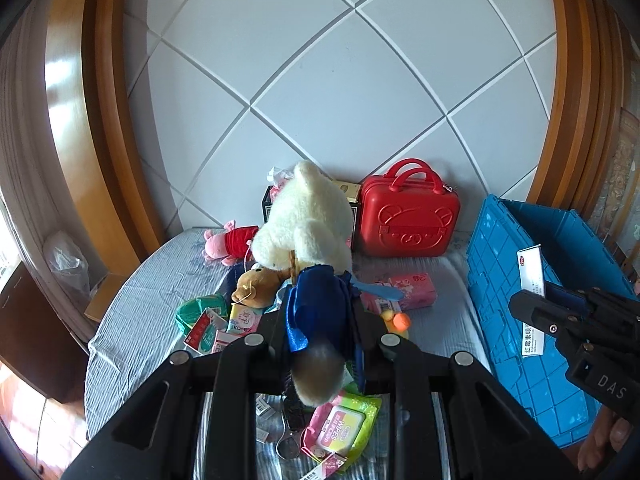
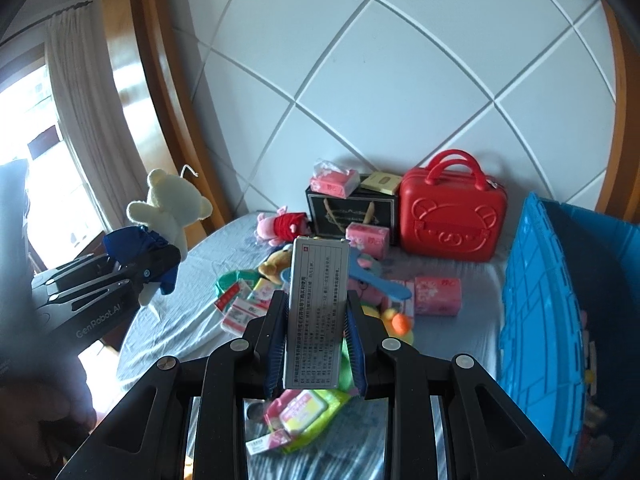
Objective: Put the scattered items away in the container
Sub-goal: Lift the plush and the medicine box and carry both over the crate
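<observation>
The left gripper (image 1: 320, 320) clamps its jaws on a cream plush bear in blue clothes (image 1: 308, 220); the right gripper (image 2: 316, 344) grips a white printed medicine box (image 2: 316, 312), both above the bed (image 2: 448, 344), beside the blue plastic crate (image 2: 560, 300)

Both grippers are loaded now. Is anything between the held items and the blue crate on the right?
Nothing visible. The right gripper holds the white medicine box and the left gripper holds the white teddy bear, both lifted above the bed clutter, with open air toward the blue crate.
</observation>
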### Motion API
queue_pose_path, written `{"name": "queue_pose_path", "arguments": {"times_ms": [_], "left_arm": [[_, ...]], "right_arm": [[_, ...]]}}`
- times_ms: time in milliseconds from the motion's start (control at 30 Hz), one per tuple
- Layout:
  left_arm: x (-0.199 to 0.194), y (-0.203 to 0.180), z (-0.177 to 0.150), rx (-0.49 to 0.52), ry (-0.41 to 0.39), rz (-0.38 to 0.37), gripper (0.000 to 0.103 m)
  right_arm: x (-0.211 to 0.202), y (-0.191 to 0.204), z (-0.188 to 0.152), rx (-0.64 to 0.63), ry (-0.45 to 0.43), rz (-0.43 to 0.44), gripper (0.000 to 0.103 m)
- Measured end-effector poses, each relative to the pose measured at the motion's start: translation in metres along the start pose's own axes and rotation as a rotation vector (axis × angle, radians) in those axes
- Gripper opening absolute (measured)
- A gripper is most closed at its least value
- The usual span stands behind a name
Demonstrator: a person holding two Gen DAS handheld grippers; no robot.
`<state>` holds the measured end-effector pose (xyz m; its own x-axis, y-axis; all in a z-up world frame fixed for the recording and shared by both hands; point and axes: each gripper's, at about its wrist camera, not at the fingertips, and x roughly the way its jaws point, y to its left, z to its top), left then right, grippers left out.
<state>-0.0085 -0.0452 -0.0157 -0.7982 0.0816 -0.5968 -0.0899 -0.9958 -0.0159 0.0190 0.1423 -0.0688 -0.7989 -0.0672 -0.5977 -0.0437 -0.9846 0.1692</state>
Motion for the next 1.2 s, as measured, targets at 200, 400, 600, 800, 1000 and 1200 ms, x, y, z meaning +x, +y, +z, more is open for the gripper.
{"name": "queue_pose_path", "arguments": {"times_ms": [200, 400, 600, 800, 1000, 1200], "left_arm": [[-0.002, -0.037, 0.012, 0.033, -0.014, -0.014, 0.022], [0.000, -0.078, 0.020, 0.086, -0.016, -0.040, 0.022], [0.003, -0.121, 0.026, 0.146, -0.013, -0.078, 0.022], [0.010, -0.166, 0.032, 0.209, -0.003, -0.122, 0.022], [0.019, -0.209, 0.037, 0.271, 0.008, -0.161, 0.022], [0.031, -0.247, 0.043, 0.308, 0.019, -0.205, 0.022]], "right_arm": [[-0.020, -0.030, 0.002, 0.023, -0.026, -0.014, 0.027], [-0.038, -0.059, 0.003, 0.052, -0.049, -0.031, 0.027], [-0.059, -0.092, 0.000, 0.095, -0.076, -0.065, 0.027], [-0.078, -0.131, -0.005, 0.151, -0.102, -0.112, 0.027], [-0.094, -0.165, -0.014, 0.199, -0.119, -0.160, 0.027], [-0.107, -0.201, -0.024, 0.255, -0.127, -0.212, 0.027]]}}
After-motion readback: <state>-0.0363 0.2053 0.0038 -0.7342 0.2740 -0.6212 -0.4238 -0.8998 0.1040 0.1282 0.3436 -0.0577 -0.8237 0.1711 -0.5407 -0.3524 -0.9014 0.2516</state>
